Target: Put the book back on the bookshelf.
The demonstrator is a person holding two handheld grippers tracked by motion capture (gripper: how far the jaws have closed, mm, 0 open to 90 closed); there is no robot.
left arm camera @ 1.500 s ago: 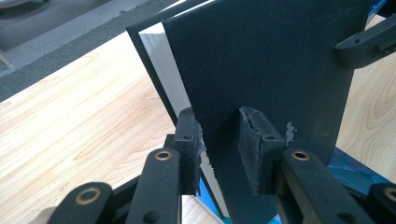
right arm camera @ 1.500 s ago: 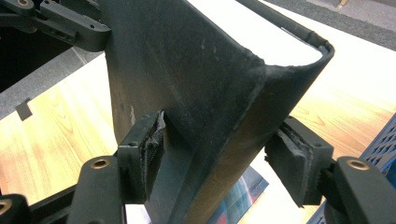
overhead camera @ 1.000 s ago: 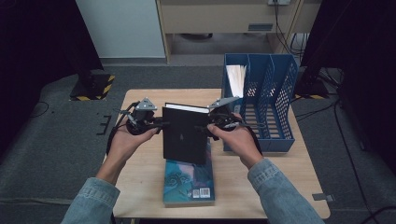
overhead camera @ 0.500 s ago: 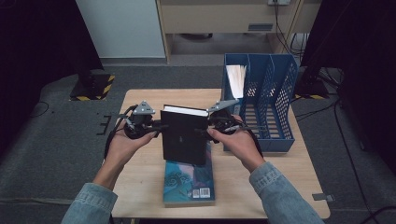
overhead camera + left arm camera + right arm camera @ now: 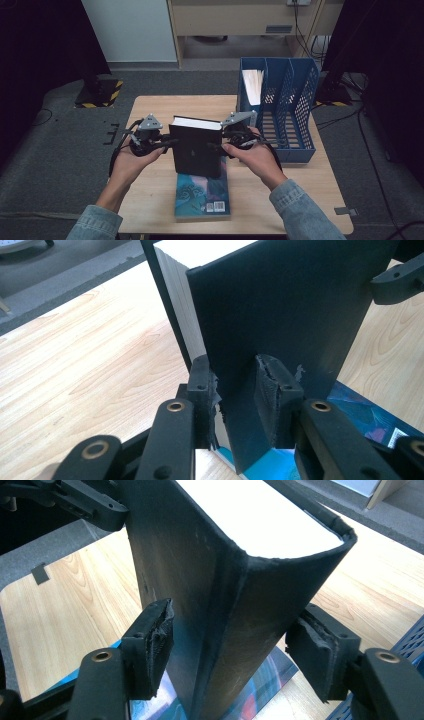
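Black hardcover book (image 5: 196, 150) stands upright at mid-desk (image 5: 150, 107), its lower end over a teal book (image 5: 202, 197) lying flat near the desk's front edge. Left hand-held gripper (image 5: 239, 390) is clamped on the black book's front cover, pads pressed to both faces (page block just beside). Right hand-held gripper (image 5: 235, 650) straddles the spine, jaws wide, both pads apart from the covers. Blue file rack (image 5: 295, 100) sits at the desk's right rear corner, white papers (image 5: 252, 82) in its left slot.
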